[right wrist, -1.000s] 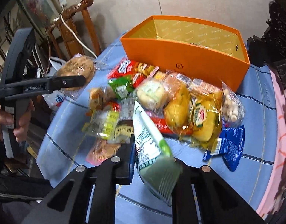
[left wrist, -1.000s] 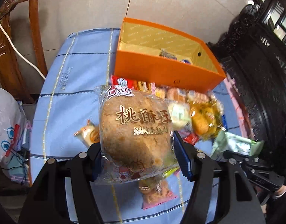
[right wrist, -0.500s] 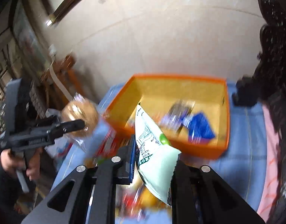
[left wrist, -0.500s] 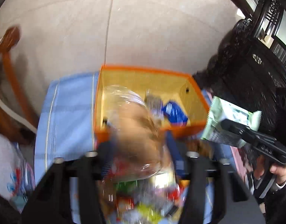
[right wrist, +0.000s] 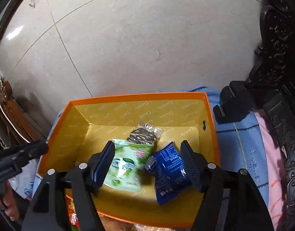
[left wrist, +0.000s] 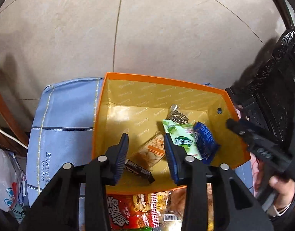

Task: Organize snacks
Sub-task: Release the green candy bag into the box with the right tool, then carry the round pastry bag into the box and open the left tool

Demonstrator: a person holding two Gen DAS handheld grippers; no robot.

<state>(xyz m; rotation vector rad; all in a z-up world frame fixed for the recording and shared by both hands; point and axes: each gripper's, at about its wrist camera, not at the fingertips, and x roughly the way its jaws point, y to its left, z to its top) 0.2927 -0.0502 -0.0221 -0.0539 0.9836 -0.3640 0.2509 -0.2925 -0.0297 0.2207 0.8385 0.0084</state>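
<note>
An orange box [left wrist: 197, 85] with a gold lining stands on the blue tablecloth; it also shows in the right wrist view [right wrist: 139, 96]. In it lie a green packet [right wrist: 126, 163], a blue packet [right wrist: 168, 171], a clear bag of sunflower seeds [right wrist: 143, 133], a clear packet of biscuits [left wrist: 153, 152] and a dark bar [left wrist: 139, 171]. My left gripper [left wrist: 146, 152] is open and empty above the box. My right gripper [right wrist: 147, 161] is open above the green and blue packets. The big round cake packet is not in sight.
Loose snacks, among them a red packet [left wrist: 124, 211], lie on the tablecloth [left wrist: 66, 115] in front of the box. Dark carved furniture [right wrist: 278, 77] stands at the right. A wooden chair [right wrist: 10, 107] and a white plastic bag [left wrist: 2, 177] are at the left.
Both grippers moved from over the snack pile to above the box and opened. The green packet left my right gripper and lies in the box. The round cake packet left my left gripper.
</note>
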